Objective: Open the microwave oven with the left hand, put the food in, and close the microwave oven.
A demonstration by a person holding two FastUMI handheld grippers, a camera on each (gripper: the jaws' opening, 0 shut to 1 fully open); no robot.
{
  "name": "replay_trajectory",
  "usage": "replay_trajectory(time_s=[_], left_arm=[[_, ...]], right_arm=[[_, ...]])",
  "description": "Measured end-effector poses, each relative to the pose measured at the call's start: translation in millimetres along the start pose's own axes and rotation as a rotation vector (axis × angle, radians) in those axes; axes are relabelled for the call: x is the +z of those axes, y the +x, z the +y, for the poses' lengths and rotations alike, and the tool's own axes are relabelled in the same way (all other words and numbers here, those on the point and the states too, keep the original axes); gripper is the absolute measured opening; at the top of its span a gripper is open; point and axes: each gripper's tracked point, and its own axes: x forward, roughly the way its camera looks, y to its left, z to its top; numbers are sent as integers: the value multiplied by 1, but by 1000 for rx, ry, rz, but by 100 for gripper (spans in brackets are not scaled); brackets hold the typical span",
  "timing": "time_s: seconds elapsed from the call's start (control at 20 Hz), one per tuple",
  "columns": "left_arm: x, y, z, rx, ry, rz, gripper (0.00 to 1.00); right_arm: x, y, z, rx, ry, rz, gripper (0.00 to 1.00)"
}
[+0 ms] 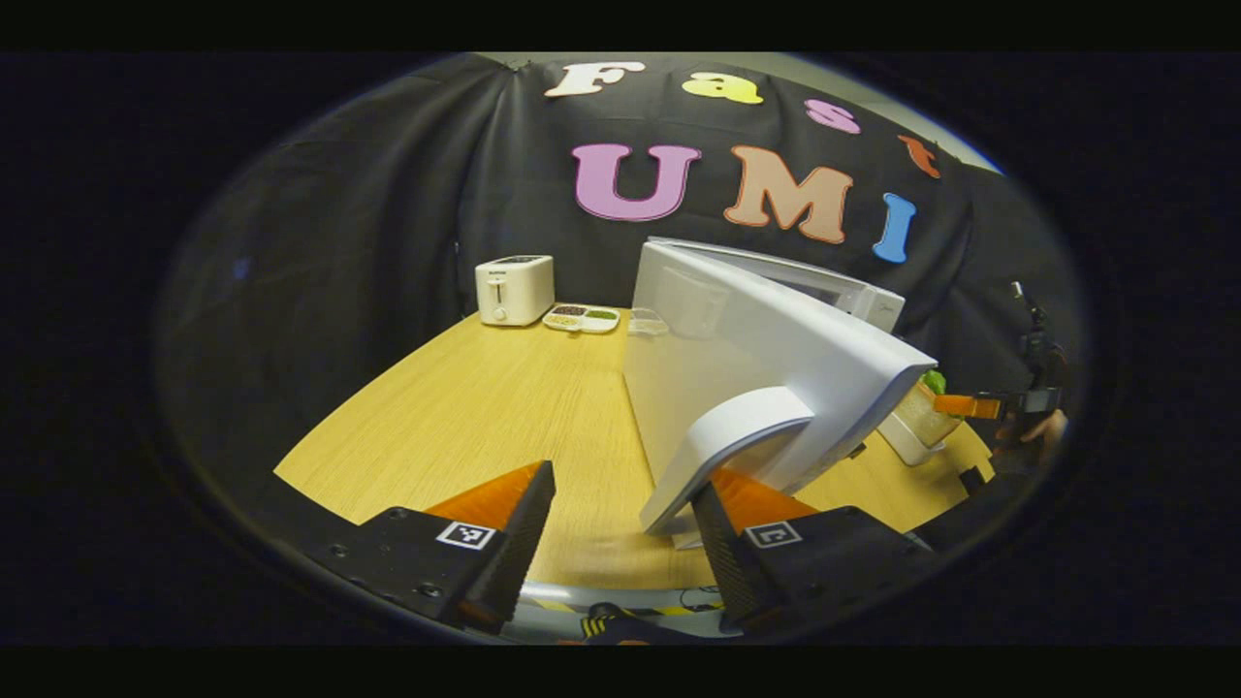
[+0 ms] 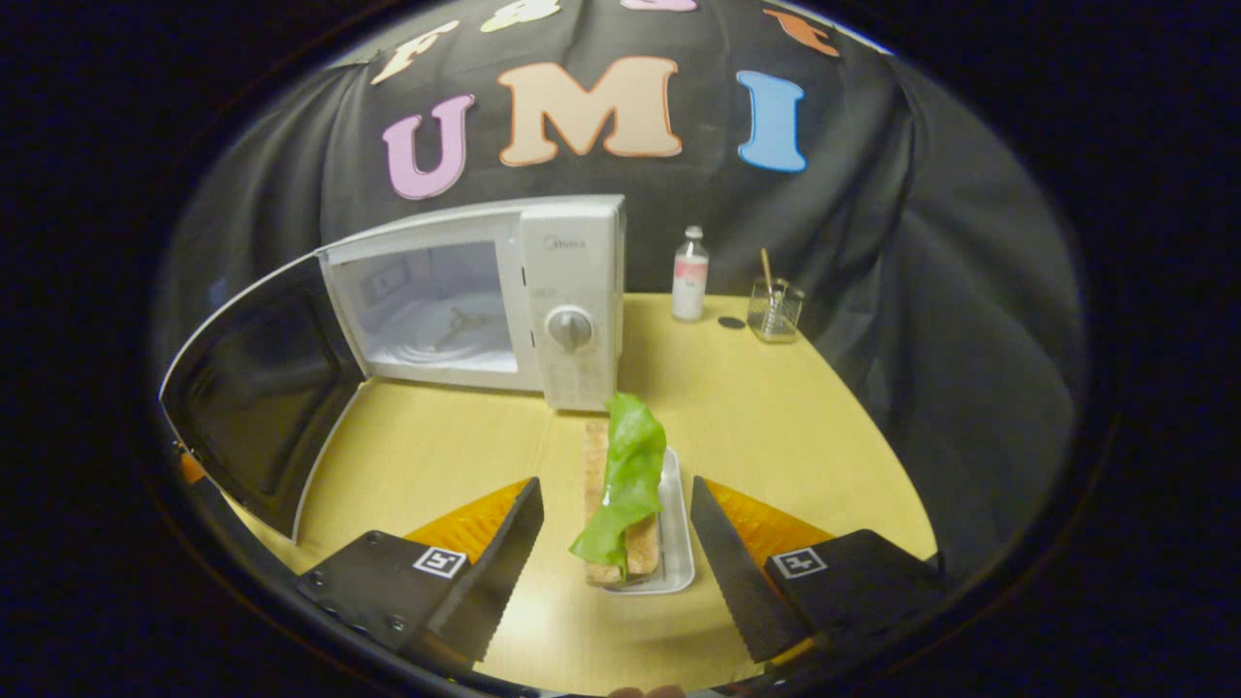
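Progress looks about one third: we see the microwave with its door swung wide at nine o'clock and the cavity bare, so opening is done while loading and closing remain. Our left gripper sits spread wide just beside the door handle, one finger tucked under it, gripping nothing. Our right gripper hovers low and level, spread wide on either side of the tray bearing bread and lettuce, not clamped. That food rests on the table at six o'clock from the oven.
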Motion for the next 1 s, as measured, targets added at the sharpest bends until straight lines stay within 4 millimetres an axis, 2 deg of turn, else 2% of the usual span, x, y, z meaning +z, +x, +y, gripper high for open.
replay_trajectory(time_s=[0.25,0.3,0.35,0.4,0.55,0.65,0.7,0.75,0.85,0.9,0.95,1.0], left_arm=[[-1,-24,-4,-16,4,19,75],[3,-32,-7,-20,-6,15,75],[9,-41,-6,-18,-7,1,74],[12,-50,-4,-9,2,-5,78],[22,-69,-7,-9,52,-12,82],[39,-79,-6,9,99,-40,86],[53,-84,-4,31,129,-73,91],[67,-87,-2,53,155,-105,93],[90,-93,7,119,187,-140,89],[108,-96,5,128,184,-186,91],[126,-99,0,124,180,-229,90],[143,-103,-6,115,177,-274,90]], right_arm=[[-30,16,-4,-6,63,88,97],[-31,18,-5,-7,61,90,91],[-30,21,-6,-10,58,87,89],[-31,20,-5,-17,52,90,82],[-33,21,1,-9,26,111,70],[-35,23,4,-18,18,107,50],[-36,24,4,-19,11,113,39],[-34,23,4,-18,-4,113,51],[-34,24,5,-19,-20,116,39],[-34,22,4,-16,-26,114,32],[-32,21,3,-15,-27,108,32],[-28,18,3,-10,-26,95,39]])
